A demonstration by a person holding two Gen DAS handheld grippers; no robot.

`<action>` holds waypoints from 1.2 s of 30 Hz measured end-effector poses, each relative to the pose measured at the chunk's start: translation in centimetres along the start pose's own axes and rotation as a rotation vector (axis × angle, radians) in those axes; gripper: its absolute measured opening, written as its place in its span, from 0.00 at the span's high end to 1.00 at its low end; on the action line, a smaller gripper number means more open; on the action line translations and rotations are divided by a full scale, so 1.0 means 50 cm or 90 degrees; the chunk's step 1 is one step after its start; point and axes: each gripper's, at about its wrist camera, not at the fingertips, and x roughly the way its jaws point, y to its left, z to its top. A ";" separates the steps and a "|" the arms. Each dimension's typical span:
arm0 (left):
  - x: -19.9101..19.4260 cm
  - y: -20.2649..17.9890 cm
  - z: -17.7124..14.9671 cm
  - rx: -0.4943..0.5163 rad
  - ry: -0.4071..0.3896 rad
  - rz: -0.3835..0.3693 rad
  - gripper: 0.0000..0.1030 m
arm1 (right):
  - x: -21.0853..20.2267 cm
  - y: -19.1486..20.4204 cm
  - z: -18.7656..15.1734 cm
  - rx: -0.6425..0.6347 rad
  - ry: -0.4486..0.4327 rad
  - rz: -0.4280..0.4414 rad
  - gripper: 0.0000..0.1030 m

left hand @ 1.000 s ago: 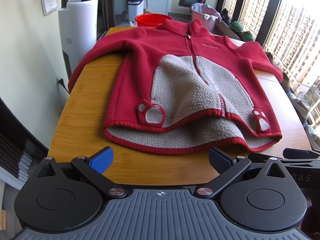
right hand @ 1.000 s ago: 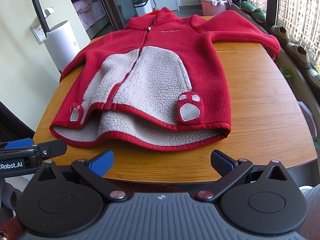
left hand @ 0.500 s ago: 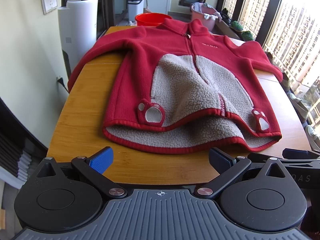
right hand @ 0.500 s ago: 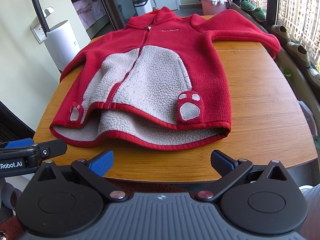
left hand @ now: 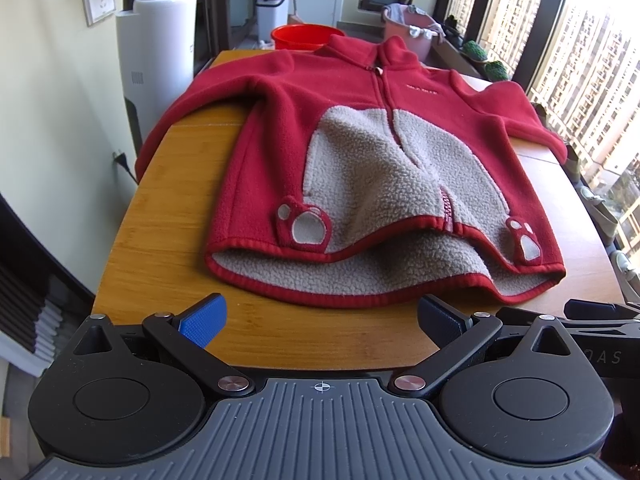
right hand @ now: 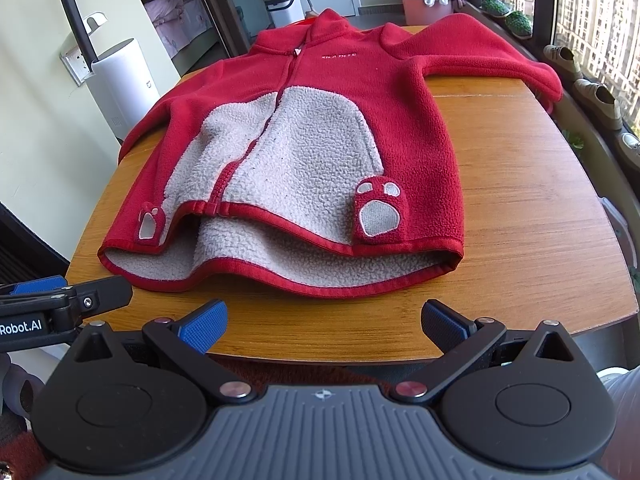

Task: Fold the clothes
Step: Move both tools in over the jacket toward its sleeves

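Red fleece jacket lies face up on a wooden table, collar at the far end, hem toward both grippers. Zip is done up most of the way; below it the front parts a little and the grey pile lining shows along the hem. 2 grey pile panels on the chest, 2 paw-shaped patches low on the front, 1 each side. Both sleeves spread outward; the cuff ends hang over the table edges. Left gripper hovers at the near table edge, jaws released and spread wide, nothing between them; the jacket hem sits just ahead of the fingertips, apart from them, roughly centred on the gap. Blue pads face inward. Right gripper is in the same attitude: jaws released, wide, empty, hem just ahead and not touching. From the right wrist view the left gripper's fingertip pokes in from the left side, level with the hem corner, close beside it. Beyond the jacket, past the far table end: red basin, pink tub with laundry, white bin. White cylinder appliance stands left of the table by the wall. Shoes line the sill to the right.
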 end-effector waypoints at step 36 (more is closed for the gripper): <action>0.349 0.035 0.262 -0.001 -0.135 -0.213 0.00 | 0.286 -0.063 0.313 0.005 -0.157 0.091 0.00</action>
